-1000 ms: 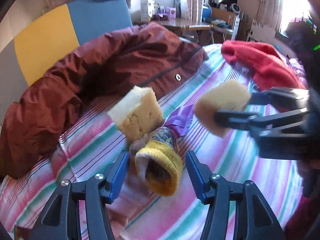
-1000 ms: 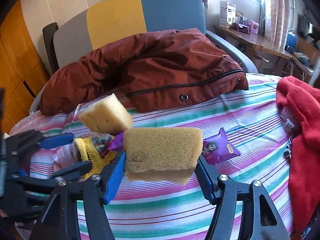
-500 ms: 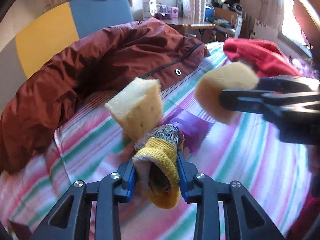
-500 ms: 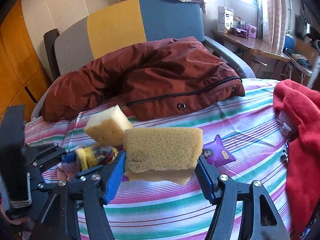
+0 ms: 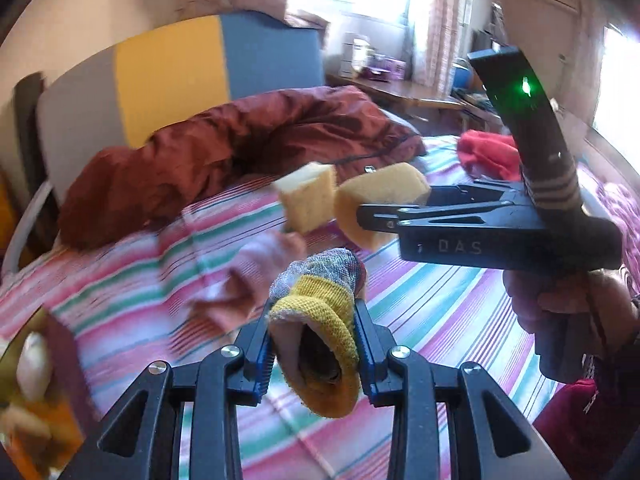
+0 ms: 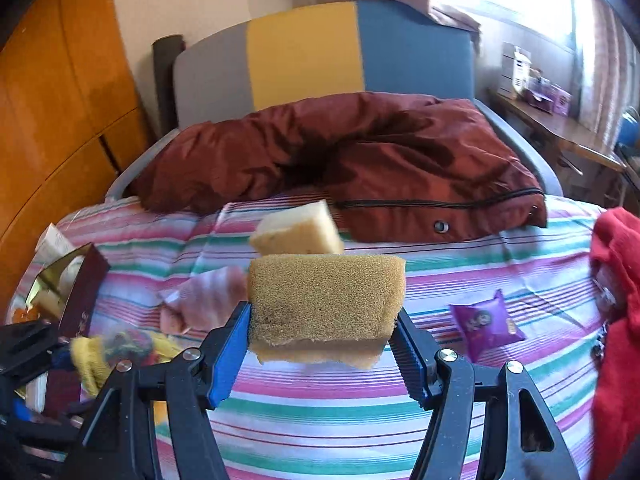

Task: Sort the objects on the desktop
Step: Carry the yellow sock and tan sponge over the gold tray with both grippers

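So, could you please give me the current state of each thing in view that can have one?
left gripper: shut on the sock.
sock: yellow-cuffed, clamped, off the bedspread.
right gripper: shut on the brown sponge.
brown sponge: held in the air.
yellow sponge: loose on the striped bedspread.
purple snack packet: lying flat, looks sealed.
maroon jacket: crumpled, zip closed.
box: open.
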Action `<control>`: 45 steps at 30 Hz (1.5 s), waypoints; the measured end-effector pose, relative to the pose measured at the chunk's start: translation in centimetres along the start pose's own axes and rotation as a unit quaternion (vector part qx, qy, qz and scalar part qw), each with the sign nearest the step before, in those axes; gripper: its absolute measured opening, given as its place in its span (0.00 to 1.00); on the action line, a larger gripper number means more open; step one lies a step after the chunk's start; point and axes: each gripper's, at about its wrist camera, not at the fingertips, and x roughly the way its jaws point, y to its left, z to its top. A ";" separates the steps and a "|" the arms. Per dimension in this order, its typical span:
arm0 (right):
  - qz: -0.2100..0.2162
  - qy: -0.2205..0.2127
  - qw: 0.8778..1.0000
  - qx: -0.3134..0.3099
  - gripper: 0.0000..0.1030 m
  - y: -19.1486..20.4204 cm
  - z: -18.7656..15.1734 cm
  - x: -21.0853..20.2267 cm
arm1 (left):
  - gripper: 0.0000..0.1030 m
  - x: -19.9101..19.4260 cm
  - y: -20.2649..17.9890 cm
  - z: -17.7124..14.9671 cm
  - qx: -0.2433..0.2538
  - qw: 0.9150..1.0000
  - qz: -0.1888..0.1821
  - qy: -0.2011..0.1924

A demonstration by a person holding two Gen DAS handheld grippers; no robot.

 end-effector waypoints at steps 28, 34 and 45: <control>0.095 0.010 0.993 -0.067 0.65 12.0 -1.4 -2.0 | 0.33 -12.8 11.2 -9.2 -0.158 0.978 0.130 -0.046; 0.135 0.012 0.986 -0.098 0.66 17.4 -1.7 -3.2 | 0.33 -15.9 14.2 -12.2 -0.205 0.965 0.151 -0.059; 0.194 0.028 0.969 -0.147 0.66 27.8 -2.7 -2.7 | 0.34 -18.9 20.1 -16.0 -0.267 0.944 0.182 -0.072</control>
